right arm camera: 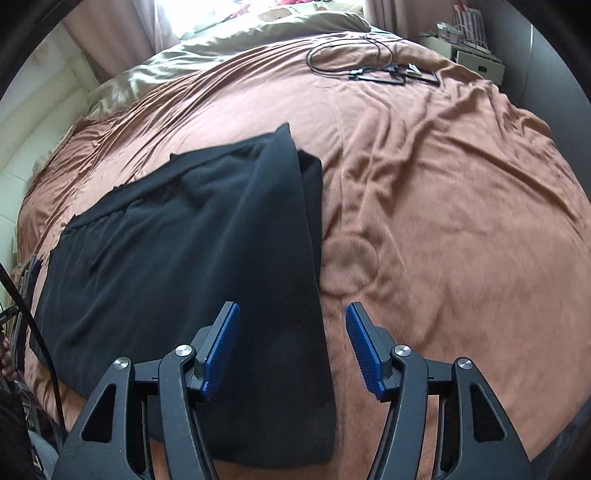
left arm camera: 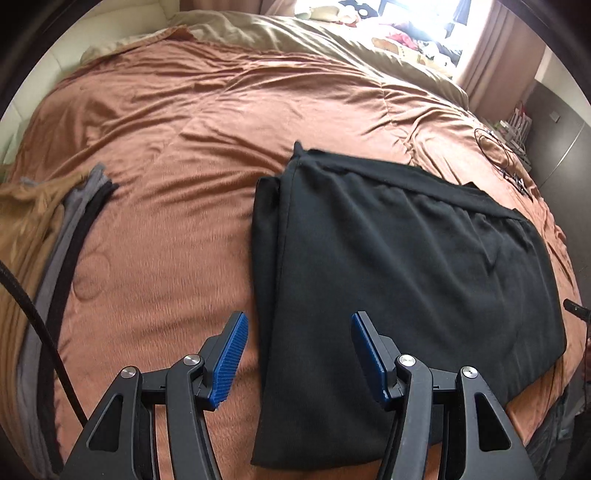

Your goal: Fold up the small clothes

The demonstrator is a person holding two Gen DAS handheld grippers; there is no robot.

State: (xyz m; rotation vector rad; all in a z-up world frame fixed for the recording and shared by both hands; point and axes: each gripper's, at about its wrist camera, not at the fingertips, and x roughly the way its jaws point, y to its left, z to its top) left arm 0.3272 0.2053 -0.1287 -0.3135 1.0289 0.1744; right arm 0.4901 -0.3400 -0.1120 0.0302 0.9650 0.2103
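Observation:
A black garment (left arm camera: 399,266) lies flat on the brown bedspread (left arm camera: 177,177), folded along its length with an elastic waistband at the far end. My left gripper (left arm camera: 299,354) is open and empty, hovering over the garment's near left edge. In the right wrist view the same garment (right arm camera: 192,258) lies left of centre on the bedspread (right arm camera: 443,221). My right gripper (right arm camera: 291,347) is open and empty over the garment's near right edge.
A stack of folded clothes in tan, grey and black (left arm camera: 48,258) lies at the bed's left side. Black cables and a small device (right arm camera: 373,66) lie at the far right. A beige pillow (left arm camera: 295,33) and shelves (right arm camera: 469,40) are beyond.

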